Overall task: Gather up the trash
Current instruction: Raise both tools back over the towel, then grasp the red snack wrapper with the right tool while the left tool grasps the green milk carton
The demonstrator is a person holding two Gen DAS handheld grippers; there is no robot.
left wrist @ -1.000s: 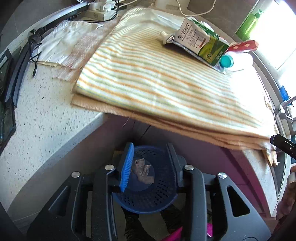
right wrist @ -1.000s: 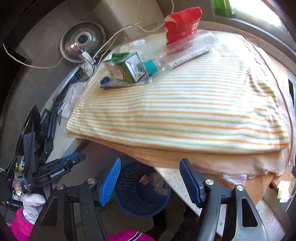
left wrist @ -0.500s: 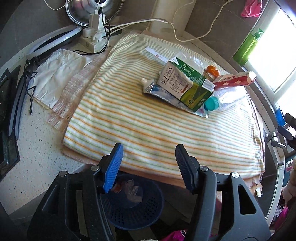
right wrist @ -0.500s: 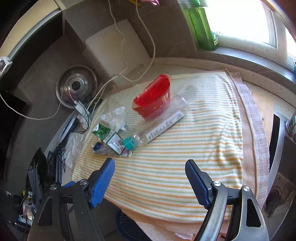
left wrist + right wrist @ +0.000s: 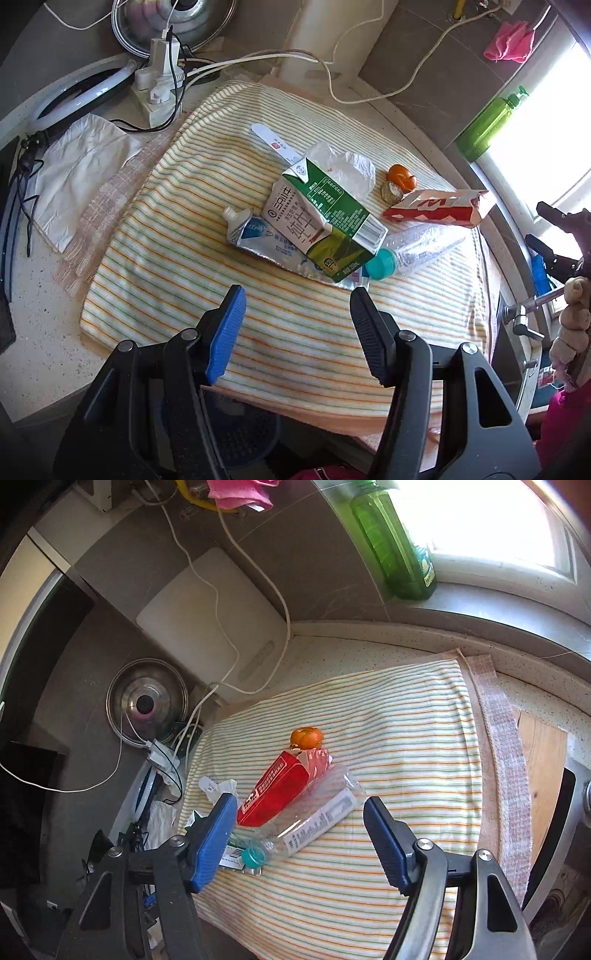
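On the striped cloth [image 5: 177, 266] lies a heap of trash: a green and white milk carton [image 5: 321, 218], a squeezed toothpaste tube [image 5: 255, 236], a clear crushed bottle [image 5: 421, 245] with a teal cap, a red carton [image 5: 436, 212], orange peel [image 5: 402, 177] and a thin plastic bag [image 5: 343, 166]. My left gripper [image 5: 297, 293] hovers open above the cloth, short of the milk carton, with nothing between its fingers. My right gripper [image 5: 298, 801] hangs over the bottle [image 5: 314, 823] and red carton [image 5: 277, 790]; its jaws are closing on nothing. A blue basket [image 5: 243, 435] shows below the counter edge.
A power strip [image 5: 159, 92] with cables and a metal lid [image 5: 177, 18] stand at the back left. A white cloth [image 5: 77, 173] lies left of the striped one. A green bottle [image 5: 399, 546] is on the window sill, a white board [image 5: 207, 620] leans on the wall, and a tap [image 5: 524, 314] is at the right.
Both grippers have risen from over the blue basket below the counter edge and now look down on the trash on the cloth. The left jaws have spread wider.
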